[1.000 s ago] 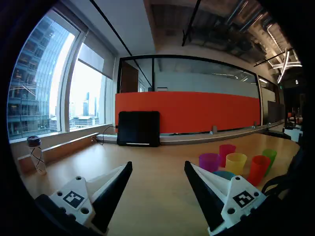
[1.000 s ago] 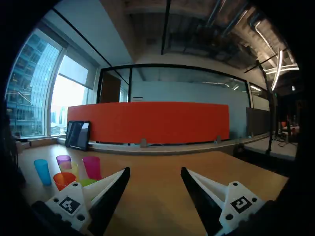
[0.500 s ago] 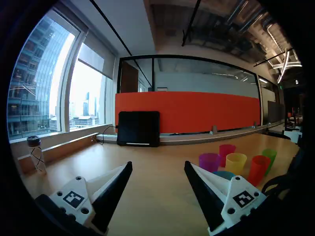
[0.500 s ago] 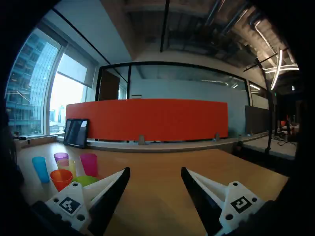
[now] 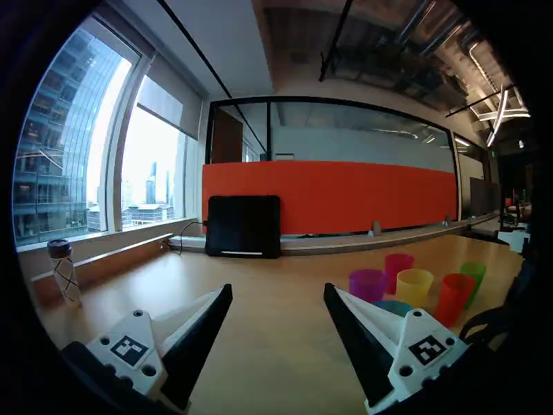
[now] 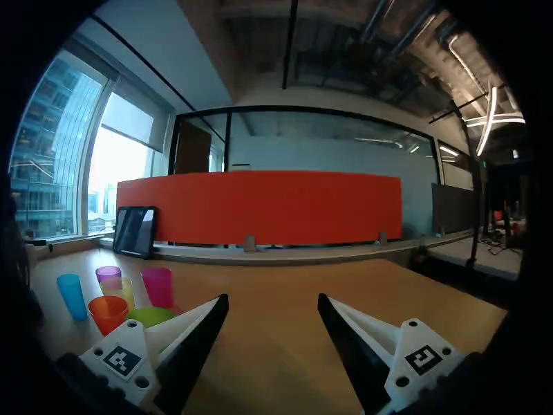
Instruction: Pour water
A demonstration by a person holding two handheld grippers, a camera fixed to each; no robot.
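Coloured cups (image 5: 413, 285) on table (image 5: 276, 353) — left claw (image 5: 277, 289), right claw (image 6: 272, 299) both released, empty.

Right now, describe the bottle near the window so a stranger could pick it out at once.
In the left gripper view, find the tall window on the left, then the wooden ledge below it. The bottle stands upright beside that ledge, alone. It is clear with a dark cap, unlike the coloured open cups clustered across the table.

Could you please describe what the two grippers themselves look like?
The left gripper and right gripper match: two tapering, wedge-shaped white jaws with black inner faces, each bearing a square black-and-white marker and small round holes.
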